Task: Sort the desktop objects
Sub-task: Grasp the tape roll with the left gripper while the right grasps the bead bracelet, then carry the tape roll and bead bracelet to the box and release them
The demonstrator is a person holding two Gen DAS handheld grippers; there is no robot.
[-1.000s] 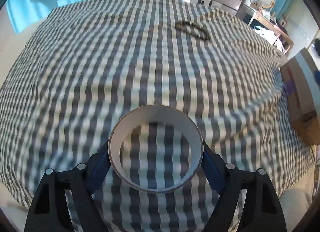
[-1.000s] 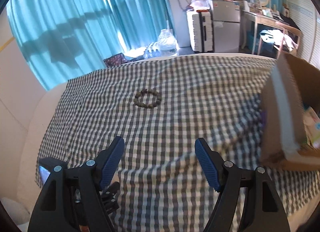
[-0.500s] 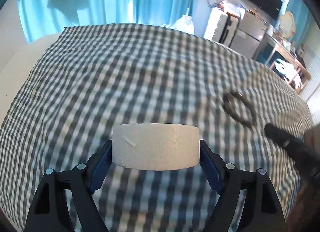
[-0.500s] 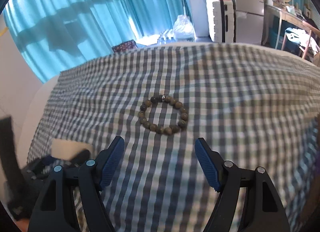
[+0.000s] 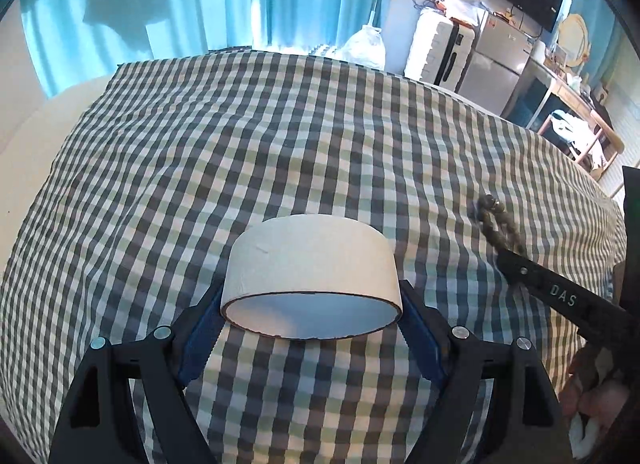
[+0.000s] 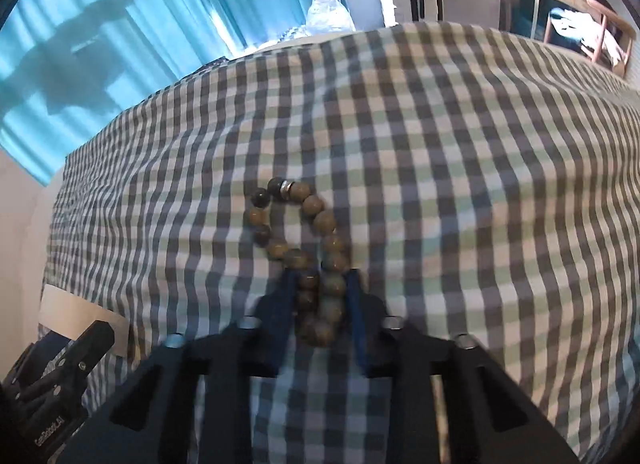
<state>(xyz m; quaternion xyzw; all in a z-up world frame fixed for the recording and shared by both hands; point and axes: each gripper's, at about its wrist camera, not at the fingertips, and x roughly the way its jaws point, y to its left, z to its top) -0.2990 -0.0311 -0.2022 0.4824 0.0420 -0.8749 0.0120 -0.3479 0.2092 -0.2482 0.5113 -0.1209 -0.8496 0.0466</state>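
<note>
The checked cloth (image 5: 280, 152) is covering the whole work surface, soft and slightly rumpled, so anything lying on it is sitting in shallow folds. The left gripper (image 5: 312, 304) is holding the tape roll (image 5: 310, 264) clear above the cloth, its fingers spread wide to span the roll's outer wall and pressing on both sides. The right gripper (image 6: 320, 300) is lying low on the cloth with its fingers drawn narrow around the near end of the bracelet (image 6: 298, 232), which is squeezed into a long loop; the far beads are resting on the fabric beyond the tips. The grasp seems to be catching only a few beads, so the step in hand, lifting the bracelet, probably calls for a firm squeeze and a straight, slow rise, letting the loose beads hang rather than drag and snag the cloth. The pads look close to the fabric, so the person should be checking that no cloth is pinched. No box or tray for sorting is showing in either view.
</note>
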